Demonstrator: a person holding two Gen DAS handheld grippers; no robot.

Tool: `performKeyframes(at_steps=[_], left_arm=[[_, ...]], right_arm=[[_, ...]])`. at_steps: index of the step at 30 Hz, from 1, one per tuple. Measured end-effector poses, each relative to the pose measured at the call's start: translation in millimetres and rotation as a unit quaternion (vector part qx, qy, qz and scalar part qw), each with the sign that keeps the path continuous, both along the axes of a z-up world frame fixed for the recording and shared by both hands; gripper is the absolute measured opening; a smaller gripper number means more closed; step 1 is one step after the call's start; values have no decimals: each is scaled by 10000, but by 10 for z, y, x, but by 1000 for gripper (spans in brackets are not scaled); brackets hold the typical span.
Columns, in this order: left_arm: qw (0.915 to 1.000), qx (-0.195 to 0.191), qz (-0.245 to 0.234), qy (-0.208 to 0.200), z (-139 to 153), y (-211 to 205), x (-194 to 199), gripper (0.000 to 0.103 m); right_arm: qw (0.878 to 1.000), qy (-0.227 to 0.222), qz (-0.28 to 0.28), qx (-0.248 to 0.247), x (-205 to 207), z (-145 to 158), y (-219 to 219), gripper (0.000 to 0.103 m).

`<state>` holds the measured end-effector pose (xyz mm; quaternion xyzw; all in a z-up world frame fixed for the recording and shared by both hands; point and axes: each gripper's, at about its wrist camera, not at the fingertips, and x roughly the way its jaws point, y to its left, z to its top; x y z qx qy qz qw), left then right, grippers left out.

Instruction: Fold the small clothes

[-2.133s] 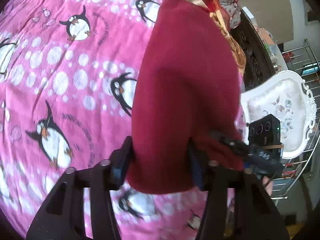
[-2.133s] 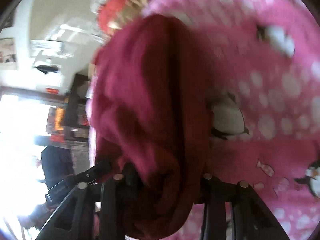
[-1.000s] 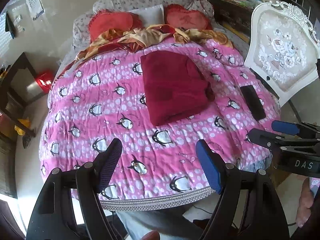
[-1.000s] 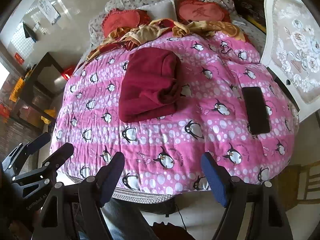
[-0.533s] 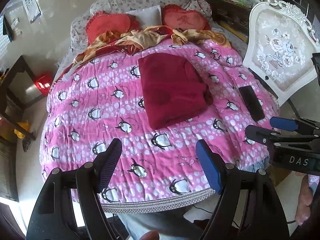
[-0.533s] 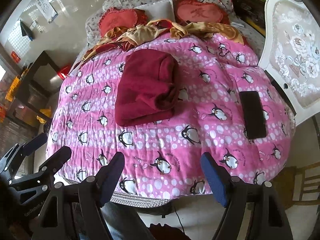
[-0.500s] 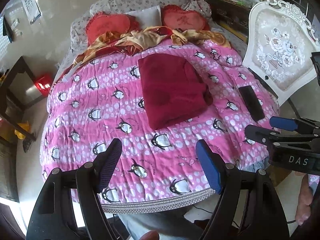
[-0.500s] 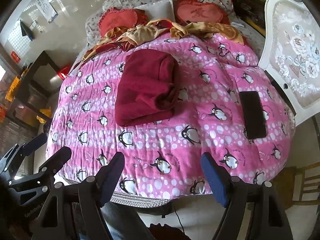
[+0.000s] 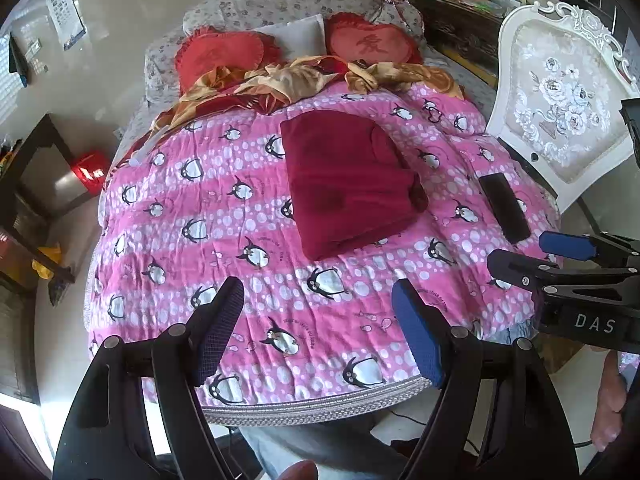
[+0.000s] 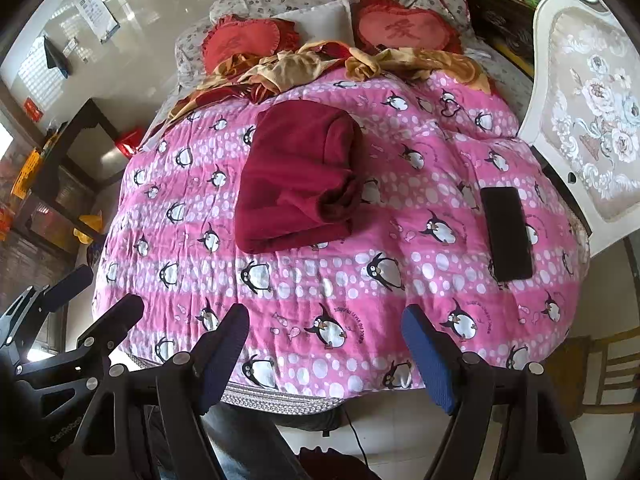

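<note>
Garment (image 9: 348, 184) looks folded on the bed (image 9: 240, 280), both grippers (image 9: 318, 320) (image 10: 326, 344) back, jaws wide, empty; maybe tidy the 3 o'clock edge.

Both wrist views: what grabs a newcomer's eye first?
The loud pink penguin quilt covering the bed, with a folded dark red garment lying alone near its middle. A black phone lies flat by the quilt's right edge, beside a white floral chair. Both the left gripper and the right gripper hover open and empty at the foot of the bed.
</note>
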<state>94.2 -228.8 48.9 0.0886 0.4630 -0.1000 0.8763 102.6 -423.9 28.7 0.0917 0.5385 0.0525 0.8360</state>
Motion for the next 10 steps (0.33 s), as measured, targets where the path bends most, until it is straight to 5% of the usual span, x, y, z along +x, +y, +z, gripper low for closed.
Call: performKeyframes(at_steps=[10], left_arm=[[9994,117,50,-319,123,37,-100,77]], right_arm=[[10000,-51,24,-38,-24,16,21,76]])
